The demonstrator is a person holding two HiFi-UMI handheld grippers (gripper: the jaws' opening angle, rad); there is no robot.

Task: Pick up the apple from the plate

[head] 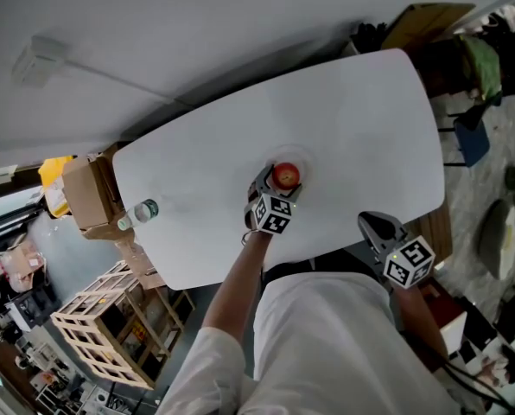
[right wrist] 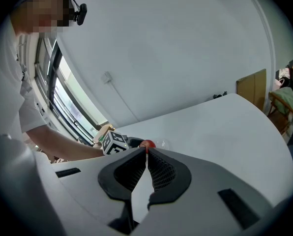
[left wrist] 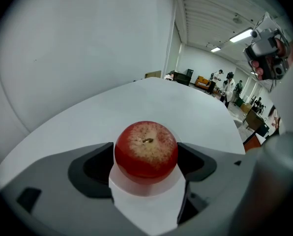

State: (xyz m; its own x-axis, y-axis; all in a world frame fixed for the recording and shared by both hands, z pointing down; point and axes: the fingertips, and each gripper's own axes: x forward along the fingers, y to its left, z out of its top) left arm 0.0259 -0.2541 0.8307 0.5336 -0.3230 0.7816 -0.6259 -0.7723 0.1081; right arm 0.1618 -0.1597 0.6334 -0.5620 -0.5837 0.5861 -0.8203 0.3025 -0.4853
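A red apple point(head: 285, 175) with a pale speckled top rests on a clear plate point(head: 307, 157) near the middle of the white table point(head: 361, 119). My left gripper point(head: 278, 185) reaches over it from the near side. In the left gripper view its jaws stand wide on either side of the apple point(left wrist: 146, 151), which fills the gap; the pads do not press on it, and the plate point(left wrist: 146, 190) shows pale beneath. My right gripper point(head: 375, 226) hangs at the table's near right edge, its jaws point(right wrist: 146, 151) shut with nothing between them. The right gripper view shows the apple point(right wrist: 148, 144) far off.
A water bottle point(head: 140, 212) lies at the table's left end. Beside that end stand a cardboard box point(head: 85, 193) and a wooden crate point(head: 106, 327). Chairs and clutter point(head: 478, 102) crowd the floor beyond the table's right end.
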